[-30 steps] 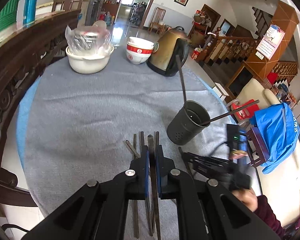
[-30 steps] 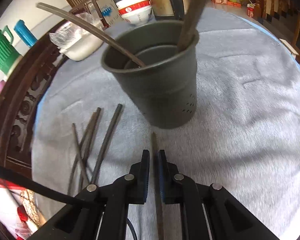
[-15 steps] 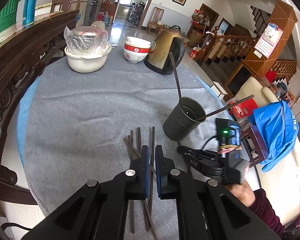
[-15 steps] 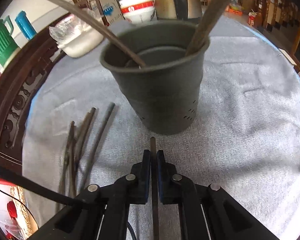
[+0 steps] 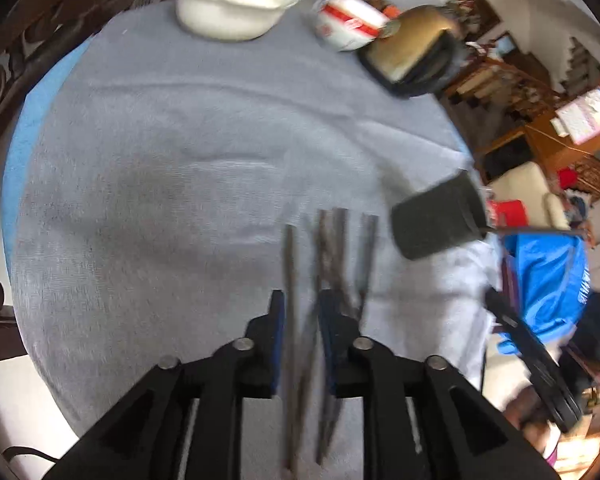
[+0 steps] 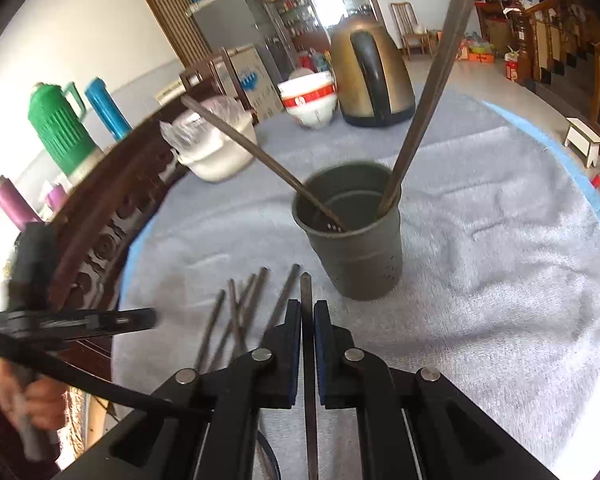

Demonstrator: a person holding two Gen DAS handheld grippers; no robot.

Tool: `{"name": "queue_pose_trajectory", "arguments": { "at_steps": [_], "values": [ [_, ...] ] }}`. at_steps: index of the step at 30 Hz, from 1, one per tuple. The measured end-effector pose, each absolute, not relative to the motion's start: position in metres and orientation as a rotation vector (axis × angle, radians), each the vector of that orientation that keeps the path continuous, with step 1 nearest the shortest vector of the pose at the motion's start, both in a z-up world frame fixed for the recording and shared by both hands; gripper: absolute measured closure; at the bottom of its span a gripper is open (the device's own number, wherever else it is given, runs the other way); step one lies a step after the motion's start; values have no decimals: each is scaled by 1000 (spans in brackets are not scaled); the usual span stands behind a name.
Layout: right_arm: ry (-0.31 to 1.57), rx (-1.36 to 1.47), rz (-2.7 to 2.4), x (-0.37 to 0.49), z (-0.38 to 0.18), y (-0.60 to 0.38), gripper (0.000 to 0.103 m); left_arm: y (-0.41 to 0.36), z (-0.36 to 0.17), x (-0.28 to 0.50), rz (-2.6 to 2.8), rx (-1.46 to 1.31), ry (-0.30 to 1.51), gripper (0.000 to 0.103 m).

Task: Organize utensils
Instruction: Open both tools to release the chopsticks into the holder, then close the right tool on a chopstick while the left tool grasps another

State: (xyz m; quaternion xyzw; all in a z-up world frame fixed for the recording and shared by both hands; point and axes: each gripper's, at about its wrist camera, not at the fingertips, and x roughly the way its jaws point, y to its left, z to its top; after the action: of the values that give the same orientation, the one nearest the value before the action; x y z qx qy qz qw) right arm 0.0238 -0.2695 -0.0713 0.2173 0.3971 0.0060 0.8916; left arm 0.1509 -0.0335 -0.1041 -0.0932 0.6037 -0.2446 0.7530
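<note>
Two dark chopsticks [image 6: 424, 92] lean out of the dark grey perforated utensil cup [image 6: 352, 236], one tipping left, the other right. Behind it stand a white ceramic pot [image 6: 220, 156] covered with clear plastic, a red-and-white bowl [image 6: 310, 100] and a bronze electric kettle [image 6: 370, 72].

All of this sits on a round table covered with a grey towel [image 6: 500, 264] over a blue cloth, beside a carved dark wooden rail [image 6: 112, 216]. A green thermos [image 6: 58, 124] and a blue one [image 6: 104, 108] stand beyond the rail, and a staircase rises at the right of the room.

Several loose chopsticks [image 6: 240, 308] lie side by side on the towel, just left of the cup. The right gripper [image 6: 308, 312] has its fingers clamped on one single dark chopstick [image 6: 306, 292], whose tip points at the cup's base. Half a second ago the cup filled that view; now it sits further off. The left gripper [image 5: 302, 312], whose fingers were together a moment ago, now has them apart over the loose bundle, and its view is blurred and tilted downward.
</note>
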Motion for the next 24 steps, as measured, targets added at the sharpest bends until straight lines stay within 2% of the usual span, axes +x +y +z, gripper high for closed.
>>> {"name": "queue_pose_trajectory", "arguments": {
  "at_steps": [7, 9, 18, 19, 20, 21, 22, 24],
  "values": [
    [783, 457, 19, 10, -57, -273, 96, -65, -124, 175, -508, -132, 1378, 79],
    [787, 457, 10, 9, -59, -276, 96, -74, -127, 178, -502, -86, 1380, 73],
    [945, 565, 64, 22, -99, -284, 88, -95, -153, 181, -479, 14, 1416, 73],
    [962, 562, 66, 25, -104, -282, 81, -96, -153, 181, -480, 19, 1414, 74],
    [978, 554, 70, 29, -108, -279, 70, -96, -153, 182, -480, 25, 1413, 79],
    [993, 544, 78, 33, -113, -275, 64, -97, -154, 182, -480, 38, 1411, 83],
    [1006, 536, 78, 37, -117, -272, 45, -96, -154, 183, -481, 48, 1411, 89],
    [1008, 521, 65, 45, -122, -266, 42, -94, -155, 186, -495, 43, 1412, 94]
  ]
}}
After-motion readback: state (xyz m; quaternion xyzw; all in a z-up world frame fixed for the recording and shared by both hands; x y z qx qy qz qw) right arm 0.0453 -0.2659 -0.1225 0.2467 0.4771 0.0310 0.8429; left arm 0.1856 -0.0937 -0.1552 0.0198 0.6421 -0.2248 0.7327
